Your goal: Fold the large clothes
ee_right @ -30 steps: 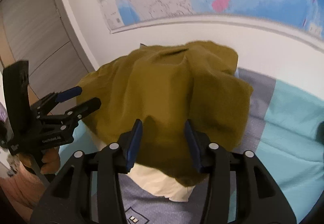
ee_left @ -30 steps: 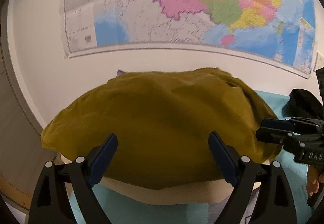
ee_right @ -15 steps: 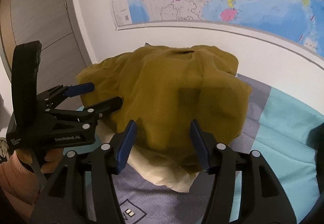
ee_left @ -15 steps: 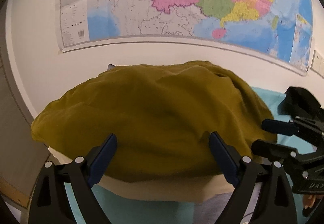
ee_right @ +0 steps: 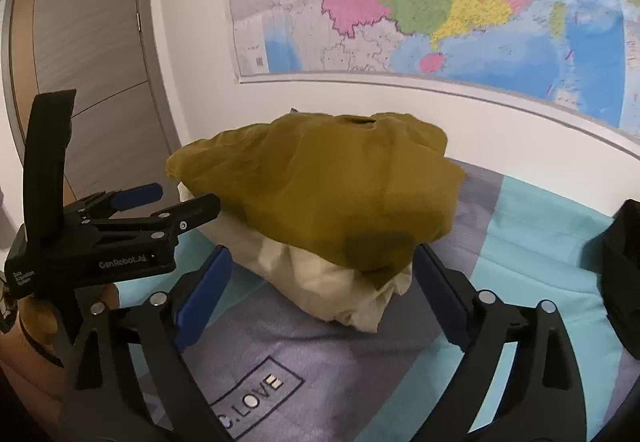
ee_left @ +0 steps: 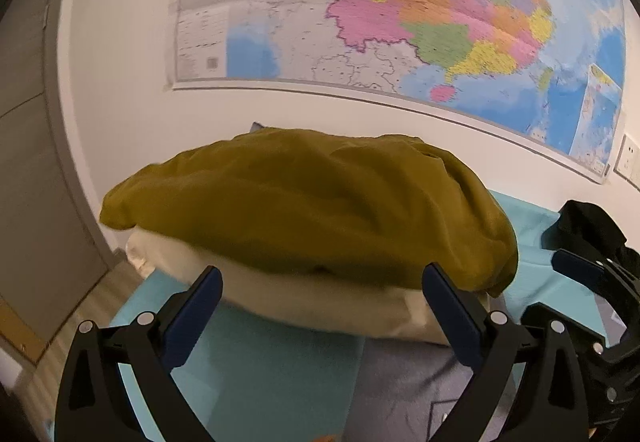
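Plainly, stack risk: the olive garment point(ee_right: 320, 198) sits loosely on a cream garment point(ee_right: 344, 286), just ahead of both grippers; a snagged pad could drag its folds open.
Slide risk: the top layer overhangs the cream one and may slip off onto the bedspread point(ee_right: 532, 266).
Left gripper point(ee_left: 320, 306): jaws have just been opening, now wide, nothing between them, clear of the cloth.
Right gripper point(ee_right: 320, 282): jaws have just been opening, now wide; the stack's near edge lies ahead of its pads, unpinched.
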The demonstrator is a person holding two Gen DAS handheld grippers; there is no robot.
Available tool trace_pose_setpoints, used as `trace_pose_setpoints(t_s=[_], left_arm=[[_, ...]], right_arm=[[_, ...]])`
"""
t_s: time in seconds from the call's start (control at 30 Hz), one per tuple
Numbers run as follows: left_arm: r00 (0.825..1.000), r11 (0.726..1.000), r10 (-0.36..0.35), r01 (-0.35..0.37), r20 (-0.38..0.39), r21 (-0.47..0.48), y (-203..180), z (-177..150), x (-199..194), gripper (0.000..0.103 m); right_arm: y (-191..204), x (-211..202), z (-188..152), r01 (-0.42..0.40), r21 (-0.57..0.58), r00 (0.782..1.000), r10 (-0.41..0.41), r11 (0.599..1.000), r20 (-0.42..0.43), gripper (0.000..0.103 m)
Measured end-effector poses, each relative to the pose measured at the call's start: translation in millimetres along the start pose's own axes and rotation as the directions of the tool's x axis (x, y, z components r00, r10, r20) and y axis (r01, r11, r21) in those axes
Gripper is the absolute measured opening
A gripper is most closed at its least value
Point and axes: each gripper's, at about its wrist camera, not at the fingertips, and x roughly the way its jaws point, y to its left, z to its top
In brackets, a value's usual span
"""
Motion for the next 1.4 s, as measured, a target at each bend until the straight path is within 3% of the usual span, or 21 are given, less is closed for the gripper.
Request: trace_pose_setpoints(t_s=[0.57,1.4], left_arm=[[0.996,0.995,0.095,-0.095,0.002,-0.012,-12.5,-20.9,-42.7,0.096],[0.994,0.994,0.107,-0.107,-0.027,-0.014,-26.7,-41.2,-61.7,0.096]], right_arm=[[19.6,-36.0,-21.1,0.033,-0.022,0.999,-0.033,0.999,0.029,0.098],[20.3,-58.4,-35.1,0.010,-0.015,0.999,-0.010,1.000,0.032,0.098]])
